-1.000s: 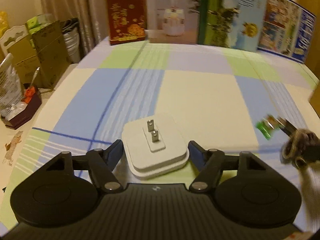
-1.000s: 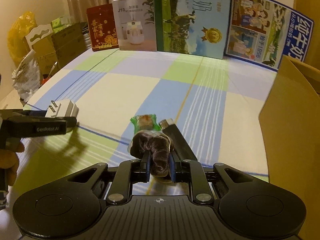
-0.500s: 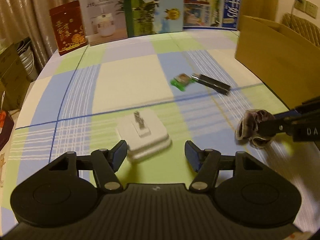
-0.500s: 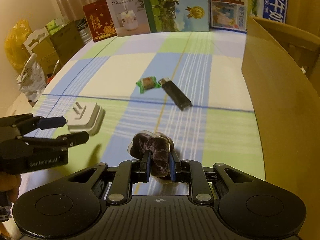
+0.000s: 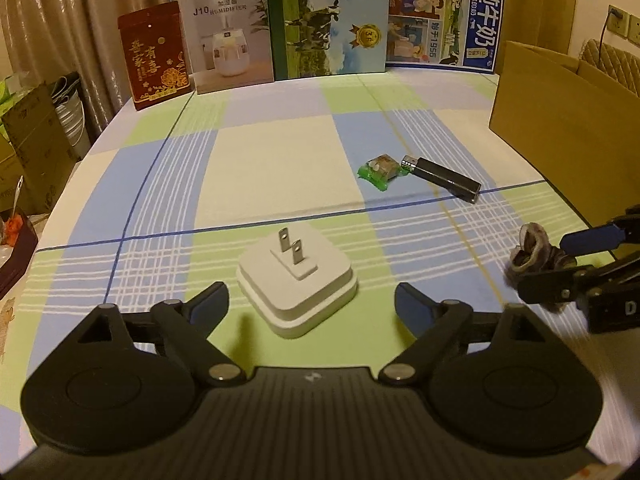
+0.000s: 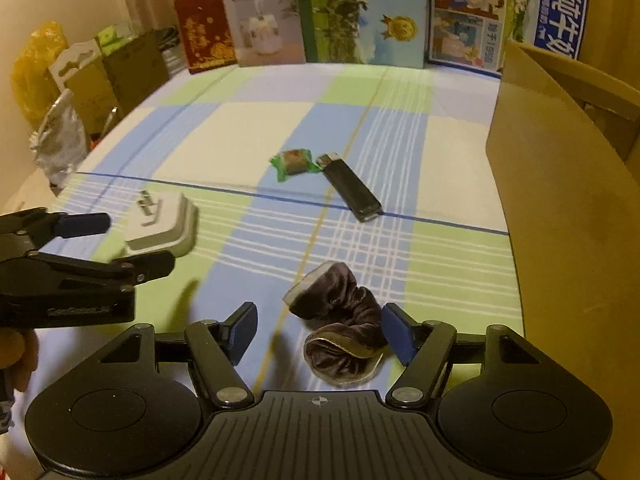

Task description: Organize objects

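While both tools are hanging wide open and empty, the left tool (image 5: pixel 312 300) is straddling the white square plug adapter (image 5: pixel 296 280) and should be closing squarely on its sides, as the brown velvet scrunchie (image 6: pixel 340 332) is lying between the right tool (image 6: pixel 320 332) fingers.

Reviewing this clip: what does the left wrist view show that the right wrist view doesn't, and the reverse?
Left wrist only: the plug's two prongs pointing straight up, sharp, and a wall socket at far right. Right wrist only: a yellow bag at far left, and the whole brown scrunchie lying between the open right gripper. Both: the white plug between the open left gripper, green candy, black lighter, cardboard box and checked tablecloth.
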Demonstrator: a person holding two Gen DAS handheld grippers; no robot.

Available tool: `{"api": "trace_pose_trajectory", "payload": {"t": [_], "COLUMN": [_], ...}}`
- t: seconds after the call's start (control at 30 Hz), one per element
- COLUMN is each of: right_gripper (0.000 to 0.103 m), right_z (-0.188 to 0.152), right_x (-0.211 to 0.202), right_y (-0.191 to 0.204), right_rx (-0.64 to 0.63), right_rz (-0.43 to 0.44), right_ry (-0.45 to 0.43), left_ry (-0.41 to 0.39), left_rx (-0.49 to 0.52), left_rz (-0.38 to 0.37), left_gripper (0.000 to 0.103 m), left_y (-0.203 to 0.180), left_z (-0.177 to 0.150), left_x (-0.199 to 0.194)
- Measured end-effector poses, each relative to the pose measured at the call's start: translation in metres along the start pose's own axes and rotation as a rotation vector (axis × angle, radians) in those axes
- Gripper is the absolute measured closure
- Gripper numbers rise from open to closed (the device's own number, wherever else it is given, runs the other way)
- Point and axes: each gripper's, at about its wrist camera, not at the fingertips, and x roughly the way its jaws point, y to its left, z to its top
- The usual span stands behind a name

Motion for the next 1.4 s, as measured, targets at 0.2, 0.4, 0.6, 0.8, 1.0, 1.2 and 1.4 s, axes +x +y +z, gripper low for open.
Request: {"api": "trace_pose_trajectory", "payload": {"t": [0.2, 0.4, 0.6, 0.8, 1.0, 1.2, 1.4], "right_gripper": [0.038, 0.077, 0.081, 0.081, 0.080, 0.080, 0.080], "right_z": [0.005, 0.008, 0.011, 0.013, 0.014, 0.015, 0.015], "right_x": [0.014, 0.017, 0.012, 0.010, 0.010, 0.009, 0.009], "right_y": [-0.014, -0.019, -0.018, -0.016, -0.021, -0.024, -0.026], "right_rx": [0.062, 0.092, 0.111, 0.126, 0.153, 0.167, 0.179], "right_rz": [0.002, -0.019, 0.008, 0.025, 0.024, 0.019, 0.028], "right_ry": [0.048, 0.054, 0.034, 0.030, 0.031, 0.027, 0.027], "left_ry": [0.004, 0.018, 0.011, 0.012, 0.012, 0.052, 0.043], "left_rx": [-0.028, -0.062, -0.118, -0.115, -0.001, 0.012, -0.029], "left_rz": [-0.004, 0.025, 0.034, 0.015, -0.124, -0.027, -0.011], "left_gripper": [0.011, 0.011, 0.011, 0.022, 0.030, 0.020, 0.034], "left_y": [-0.003, -0.001, 0.002, 0.010, -0.001, -0.022, -0.018], "left_z": [0.007, 0.009, 0.010, 0.010, 0.009, 0.004, 0.007], "left_x": [0.010, 0.022, 0.027, 0.036, 0.035, 0.034, 0.035]}}
